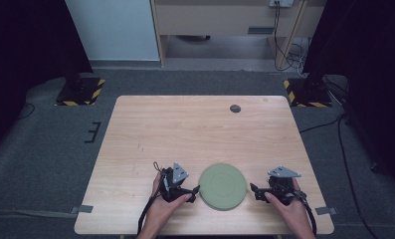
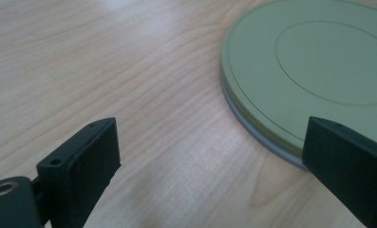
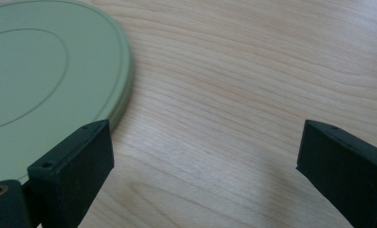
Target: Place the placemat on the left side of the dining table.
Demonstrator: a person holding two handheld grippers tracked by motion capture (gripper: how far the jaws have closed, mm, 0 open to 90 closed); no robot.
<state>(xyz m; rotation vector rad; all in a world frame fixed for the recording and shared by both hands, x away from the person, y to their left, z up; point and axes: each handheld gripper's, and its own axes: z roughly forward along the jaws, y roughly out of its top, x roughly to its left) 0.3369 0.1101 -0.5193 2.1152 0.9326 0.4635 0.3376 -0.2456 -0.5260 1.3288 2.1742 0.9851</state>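
Note:
A flat round green plate (image 1: pixel 223 185) lies upside down on the wooden table (image 1: pixel 195 134), near its front edge. My left gripper (image 1: pixel 192 191) rests on the table just left of the plate, open, its tips at the plate's rim. In the left gripper view the plate (image 2: pixel 314 71) fills the upper right, with a grey edge under it; one jaw overlaps its rim. My right gripper (image 1: pixel 254 191) sits open to the right of the plate, a short gap away. In the right gripper view the plate (image 3: pixel 43 80) lies at the upper left, behind the left jaw.
A small dark round mark (image 1: pixel 235 108) sits near the table's far edge. Grey carpet surrounds the table, with black stands on hazard-striped bases (image 1: pixel 80 92) at both far corners and cables (image 1: pixel 344 149) on the floor at the right.

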